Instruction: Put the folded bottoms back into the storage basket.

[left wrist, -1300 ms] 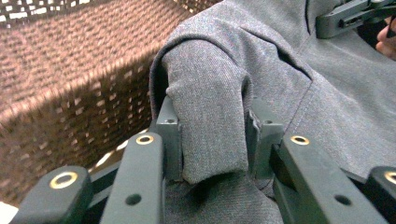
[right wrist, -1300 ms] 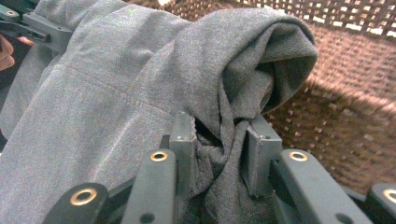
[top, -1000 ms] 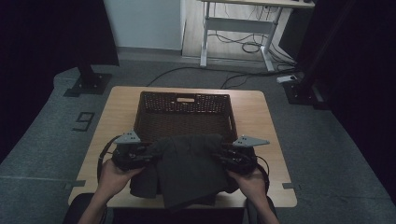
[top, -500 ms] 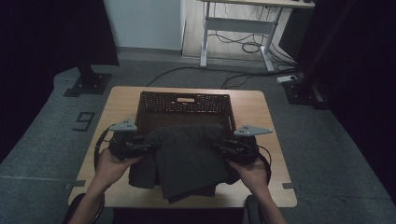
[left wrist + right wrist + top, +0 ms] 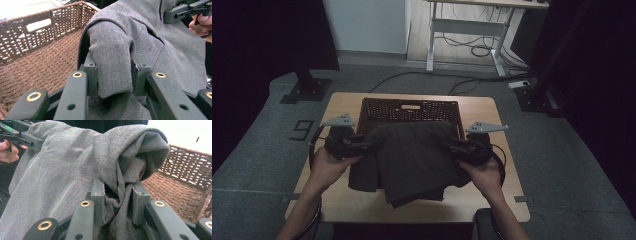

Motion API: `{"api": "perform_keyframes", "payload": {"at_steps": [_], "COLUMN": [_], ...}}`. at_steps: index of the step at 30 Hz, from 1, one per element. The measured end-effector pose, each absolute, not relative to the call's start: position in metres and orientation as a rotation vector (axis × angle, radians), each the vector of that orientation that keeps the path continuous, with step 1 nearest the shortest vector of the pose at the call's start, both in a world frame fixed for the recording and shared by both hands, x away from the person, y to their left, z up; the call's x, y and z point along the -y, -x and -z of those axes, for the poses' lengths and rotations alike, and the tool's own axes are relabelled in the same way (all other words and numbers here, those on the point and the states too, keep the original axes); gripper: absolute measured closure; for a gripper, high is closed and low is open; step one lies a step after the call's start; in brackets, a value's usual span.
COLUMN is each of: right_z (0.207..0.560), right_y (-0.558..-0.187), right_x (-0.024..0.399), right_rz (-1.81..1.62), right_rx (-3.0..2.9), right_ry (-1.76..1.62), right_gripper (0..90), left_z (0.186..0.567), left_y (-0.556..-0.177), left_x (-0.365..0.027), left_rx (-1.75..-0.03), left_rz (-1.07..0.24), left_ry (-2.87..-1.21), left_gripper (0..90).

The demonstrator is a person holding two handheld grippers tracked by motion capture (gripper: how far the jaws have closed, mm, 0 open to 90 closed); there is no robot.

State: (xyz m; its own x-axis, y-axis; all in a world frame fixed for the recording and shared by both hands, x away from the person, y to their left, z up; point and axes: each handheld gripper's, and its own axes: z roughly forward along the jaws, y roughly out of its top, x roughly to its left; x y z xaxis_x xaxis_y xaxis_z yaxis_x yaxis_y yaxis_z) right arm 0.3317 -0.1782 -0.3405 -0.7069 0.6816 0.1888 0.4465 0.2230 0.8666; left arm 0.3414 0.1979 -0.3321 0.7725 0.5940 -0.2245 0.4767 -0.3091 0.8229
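A dim room with a grey floor surrounds a pale wooden surface [image 5: 362, 205], and a desk frame with loose cables stands at the back. In the high view, a brown woven basket [image 5: 410, 108] sits at the far side of the surface. A folded dark grey garment [image 5: 412, 157] hangs between the two hands, its far edge over the basket's near rim and its lower folds draped toward the person. The left gripper [image 5: 371, 144] holds the garment's left edge and the right gripper [image 5: 447, 146] holds its right edge, each topped by a grey three-cornered plate.

In the left gripper view, the jaws pinch a thick fold of the grey cloth [image 5: 112, 57], with the basket [image 5: 37, 57] to the left and the other gripper at the top right corner.

In the right gripper view, the jaws pinch a bunched fold of the garment [image 5: 117, 195], the basket [image 5: 182, 182] lies to the right, and the other gripper shows at the top left.
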Motion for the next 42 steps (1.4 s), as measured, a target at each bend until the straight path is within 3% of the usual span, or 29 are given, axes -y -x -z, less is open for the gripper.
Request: {"api": "perform_keyframes", "payload": {"at_steps": [24, 42], "right_z": [0.3, 0.294], "right_y": [-0.373, -0.409], "right_x": [0.174, 0.165], "right_rz": [-1.477, -1.451], "right_rx": [-2.203, -2.154], "right_ry": [-1.046, -1.032], "right_gripper": [68.9, 69.0], "left_z": [0.295, 0.285], "left_y": [-0.383, -0.42], "left_x": [-0.201, -0.203], "left_rx": [-0.798, -0.817], "left_rz": [-0.153, -0.201], "left_ry": [-1.915, -1.902], "left_gripper": [64.2, 64.2]}}
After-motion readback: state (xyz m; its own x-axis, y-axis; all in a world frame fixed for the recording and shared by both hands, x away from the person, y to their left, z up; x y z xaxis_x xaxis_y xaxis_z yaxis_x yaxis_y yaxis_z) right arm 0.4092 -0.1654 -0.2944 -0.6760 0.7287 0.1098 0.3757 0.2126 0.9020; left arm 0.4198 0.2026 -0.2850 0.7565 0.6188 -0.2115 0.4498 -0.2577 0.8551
